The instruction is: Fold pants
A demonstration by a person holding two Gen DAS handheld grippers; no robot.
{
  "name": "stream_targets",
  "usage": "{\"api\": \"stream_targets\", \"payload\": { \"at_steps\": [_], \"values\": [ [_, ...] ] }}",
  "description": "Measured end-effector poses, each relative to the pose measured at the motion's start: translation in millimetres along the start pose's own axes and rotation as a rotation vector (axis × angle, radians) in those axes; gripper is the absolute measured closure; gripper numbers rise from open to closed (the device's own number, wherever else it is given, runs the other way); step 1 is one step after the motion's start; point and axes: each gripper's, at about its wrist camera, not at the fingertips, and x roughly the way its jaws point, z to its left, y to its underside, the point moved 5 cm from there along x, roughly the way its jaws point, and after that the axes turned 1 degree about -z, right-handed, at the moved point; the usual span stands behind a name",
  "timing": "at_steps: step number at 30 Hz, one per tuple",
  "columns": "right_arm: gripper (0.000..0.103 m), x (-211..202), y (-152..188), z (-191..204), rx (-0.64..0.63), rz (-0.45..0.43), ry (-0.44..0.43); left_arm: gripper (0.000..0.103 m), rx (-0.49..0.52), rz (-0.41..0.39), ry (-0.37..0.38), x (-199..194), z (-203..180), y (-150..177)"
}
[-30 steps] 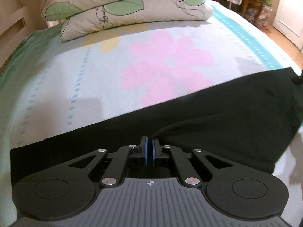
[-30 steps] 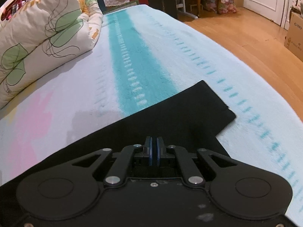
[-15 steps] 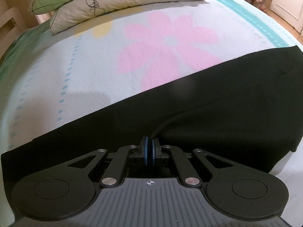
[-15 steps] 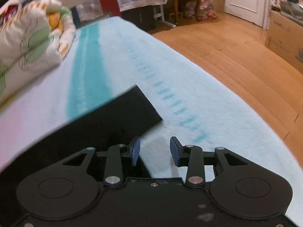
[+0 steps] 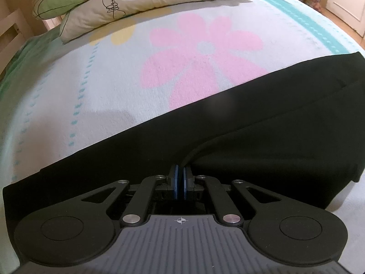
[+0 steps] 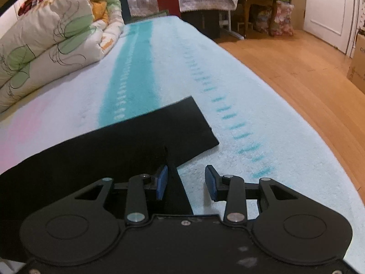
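Two grippers work black pants (image 5: pixel 239 123) lying lengthwise across the bed blanket (image 5: pixel 114 86), below the pink flower: left gripper (image 5: pixel 180 182) pinches a fold; right gripper (image 6: pixel 186 182), just opened, grips nothing.

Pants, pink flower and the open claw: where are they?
pants (image 5: pixel 262 123): left wrist view, flat middle of the black cloth.
pink flower (image 5: pixel 203 57): left wrist view, centre petals.
right claw (image 6: pixel 186 183): right wrist view, gap between fingertips.

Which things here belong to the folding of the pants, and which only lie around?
For the job:
- black pants
- left gripper, shut on the pants
- right gripper, open, its jaws have just been opening
- bed cover, the folding surface

Only lying around:
- folded quilt
- cardboard box
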Motion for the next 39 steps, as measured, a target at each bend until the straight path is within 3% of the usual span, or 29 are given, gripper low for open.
{"api": "stream_targets", "payload": {
  "at_steps": [4,10,12,15,16,17,26,34,37,39],
  "values": [
    [0.063,-9.4,-2.9,2.9,0.017,-0.060,-0.040,0.098,0.004,0.000,-0.003,-0.7,-0.7,0.5],
    [0.061,14.0,7.7,17.4,-0.074,0.050,-0.014,0.098,0.002,0.005,-0.011,-0.2,-3.0,-0.1],
    [0.060,15.5,12.1,20.6,-0.093,0.037,-0.006,0.098,0.010,0.005,-0.015,-0.3,-4.5,-0.3],
    [0.081,13.4,11.3,27.7,-0.130,0.055,0.015,0.099,0.021,0.000,-0.014,-0.8,-4.6,-0.1],
    [0.095,12.7,10.1,28.9,-0.150,0.055,0.043,0.099,0.022,-0.001,-0.012,-1.2,-4.4,0.1],
    [0.100,10.7,8.5,29.7,-0.170,0.050,0.062,0.100,0.021,-0.003,-0.011,-1.9,-4.0,0.1],
    [0.101,-5.1,-30.1,28.4,-0.106,-0.046,0.024,0.100,0.033,-0.056,0.004,-17.5,-4.9,-11.1],
    [0.102,20.4,-62.3,24.8,-0.076,-0.116,0.090,0.100,0.050,-0.071,-0.019,-10.0,-5.5,-26.4],
    [0.101,35.3,-68.6,14.3,-0.032,-0.099,0.064,0.100,0.047,-0.052,-0.010,-3.5,-4.2,-27.2],
    [0.085,37.5,-67.2,12.7,-0.026,-0.102,0.018,0.100,0.057,-0.046,-0.008,-0.8,-4.5,-25.1]
  ]
}}
